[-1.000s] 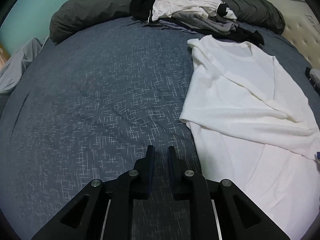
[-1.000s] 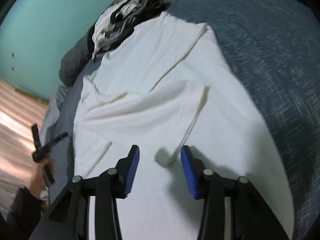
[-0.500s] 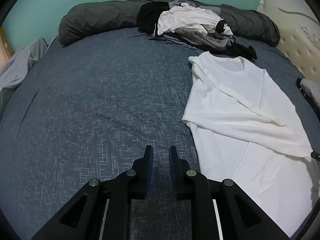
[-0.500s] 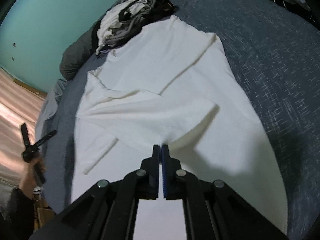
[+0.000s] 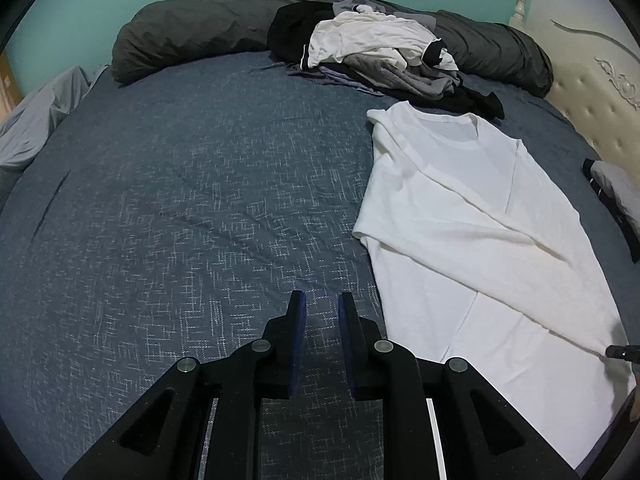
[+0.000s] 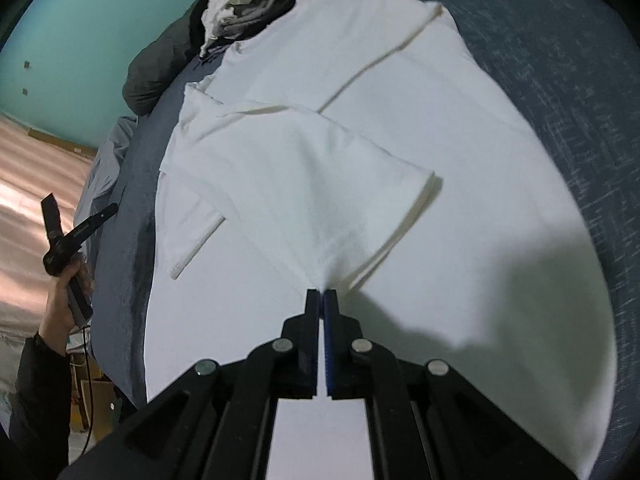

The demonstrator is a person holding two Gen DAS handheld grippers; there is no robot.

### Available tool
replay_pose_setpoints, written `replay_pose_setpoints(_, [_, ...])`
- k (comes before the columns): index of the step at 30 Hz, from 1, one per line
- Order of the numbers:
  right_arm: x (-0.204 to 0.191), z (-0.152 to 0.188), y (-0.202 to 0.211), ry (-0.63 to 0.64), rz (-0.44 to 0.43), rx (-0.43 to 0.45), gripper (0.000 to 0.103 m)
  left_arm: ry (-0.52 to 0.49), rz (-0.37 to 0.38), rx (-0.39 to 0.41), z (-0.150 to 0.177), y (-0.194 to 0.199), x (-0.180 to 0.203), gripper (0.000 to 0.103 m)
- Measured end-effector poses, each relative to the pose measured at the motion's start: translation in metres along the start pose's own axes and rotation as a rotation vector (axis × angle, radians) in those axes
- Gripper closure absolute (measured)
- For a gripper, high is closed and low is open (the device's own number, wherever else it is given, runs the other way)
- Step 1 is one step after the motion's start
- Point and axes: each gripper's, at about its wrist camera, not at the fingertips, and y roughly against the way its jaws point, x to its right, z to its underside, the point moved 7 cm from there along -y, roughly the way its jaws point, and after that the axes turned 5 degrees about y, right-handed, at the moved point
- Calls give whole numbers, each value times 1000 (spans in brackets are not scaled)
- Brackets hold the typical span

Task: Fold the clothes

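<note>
Sleeve [image 6: 320, 184] pinched in right claw [image 6: 321, 293], running upper left across shirt [image 6: 460, 240]; left claw [image 5: 322, 304] empty, slightly parted, over bed [image 5: 180, 208].

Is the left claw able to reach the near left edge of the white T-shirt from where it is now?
Probably yes. The left claw is open and holds nothing, over bare bed cover, and the white T-shirt lies just to its right with nothing between them.
</note>
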Motion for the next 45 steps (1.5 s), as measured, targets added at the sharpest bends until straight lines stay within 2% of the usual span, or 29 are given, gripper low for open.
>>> replay_pose_setpoints(8, [9, 15, 2, 32, 32, -59, 102, 49, 29, -9, -5, -15, 4, 84])
replay_pose_setpoints(12, [10, 16, 1, 37, 42, -74, 101, 58, 35, -20, -4, -24, 7, 75])
replay_pose_setpoints(14, [13, 15, 1, 30, 55, -80, 101, 72, 44, -25, -5, -29, 9, 75])
replay_pose_setpoints(17, [23, 11, 13, -9, 59, -55, 101, 86, 60, -26, -6, -35, 12, 74])
replay_pose_setpoints(20, [33, -3, 33, -17, 76, 24, 99, 70, 56, -32, -5, -42, 16, 74])
replay_pose_setpoints(21, [36, -10, 34, -17, 83, 39, 94, 69, 57, -36, -3, -45, 17, 74])
replay_pose_setpoints(22, [38, -18, 34, -15, 98, 49, 84, 71, 57, -38, -3, -47, 18, 74])
replay_pose_setpoints(23, [40, -26, 33, -13, 113, 59, 79, 75, 58, -34, -2, -48, 19, 74])
replay_pose_setpoints(25, [39, -39, 25, 9, 112, 59, 76, 84, 62, -23, 0, -48, 20, 74])
replay_pose_setpoints(30, [42, -51, 0, 66, 152, 28, 77, 110, 85, 11, 2, -43, 24, 73])
replay_pose_setpoints(32, [41, -51, -6, 94, 158, 20, 95, 121, 93, 25, 3, -41, 26, 73])
replay_pose_setpoints(34, [45, -50, -6, 98, 176, 24, 100, 126, 97, 36, 4, -41, 29, 73])
replay_pose_setpoints(40, [70, -48, 7, 28, 191, 48, 101, 140, 109, 69, 13, -45, 38, 73])
replay_pose_setpoints(45, [65, -44, -4, 42, 195, -14, 101, 158, 121, 73, 24, -55, 41, 72])
